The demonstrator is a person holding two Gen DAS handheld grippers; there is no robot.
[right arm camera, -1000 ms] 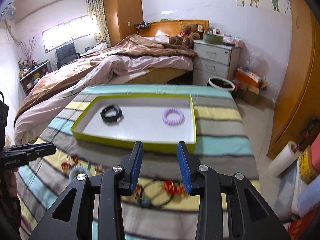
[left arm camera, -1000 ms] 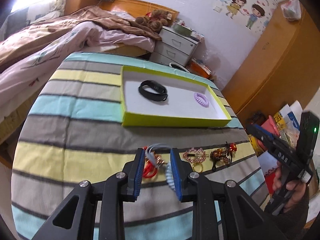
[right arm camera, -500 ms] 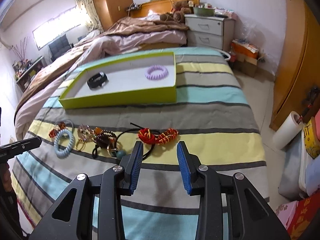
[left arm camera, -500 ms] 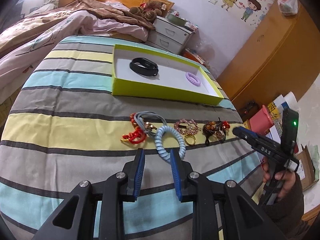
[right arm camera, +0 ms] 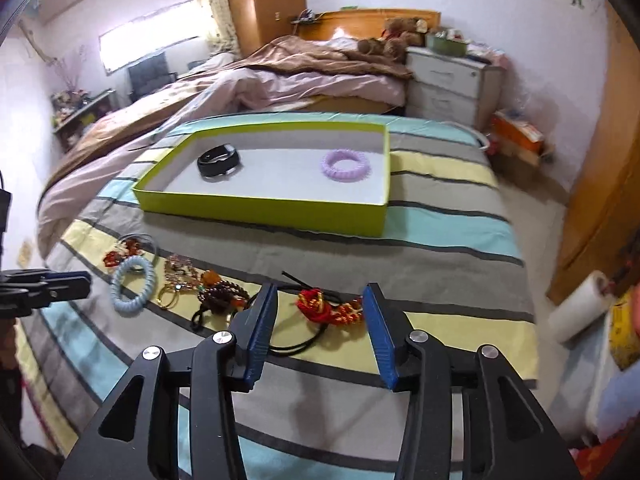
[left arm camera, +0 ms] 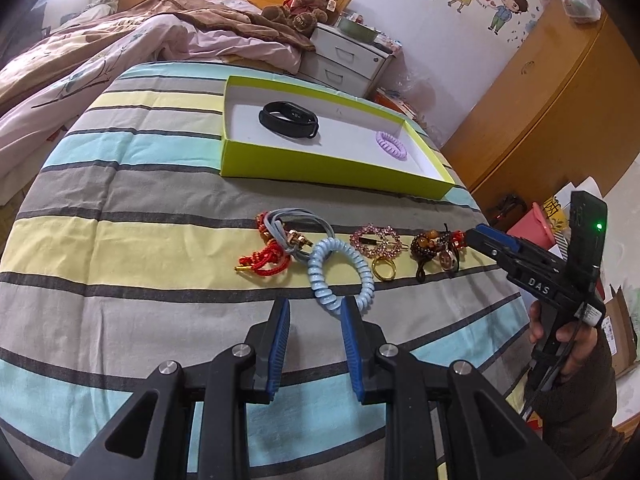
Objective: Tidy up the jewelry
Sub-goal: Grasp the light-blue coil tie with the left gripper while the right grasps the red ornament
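A: Where does the jewelry sit?

B: Most of it lies in a loose row on the striped cloth (left arm camera: pixel 120 248) over the tabletop, in front of the green box (left arm camera: pixel 320 166). From the left wrist view: a red cord piece (left arm camera: pixel 262 260) tangled with a grey strap (left arm camera: pixel 296 224), a blue coil tie (left arm camera: pixel 340 270), a pink brooch (left arm camera: pixel 374 242), a gold ring (left arm camera: pixel 384 270) and a bead bracelet (left arm camera: pixel 430 246).

A: And in the box?

B: Two things, well apart — a black band (left arm camera: pixel 288 120) toward the left, a purple coil tie (left arm camera: pixel 390 146) toward the right.

A: The left tongs (left arm camera: pixel 314 322)?

B: Apart, with nothing clamped. The near edge of the blue coil tie sits just ahead of their tips, beside the right-hand pad.

A: The right tongs (right arm camera: pixel 320 308)?

B: Opening wide — nothing pressed between the pads. A red knot ornament (right arm camera: pixel 324 308) on a black cord (right arm camera: pixel 296 346) lies on the cloth between the fingers; I cannot tell whether they touch it. A hand (left arm camera: pixel 568 340) grips that tool's handle at the right edge of the left view.
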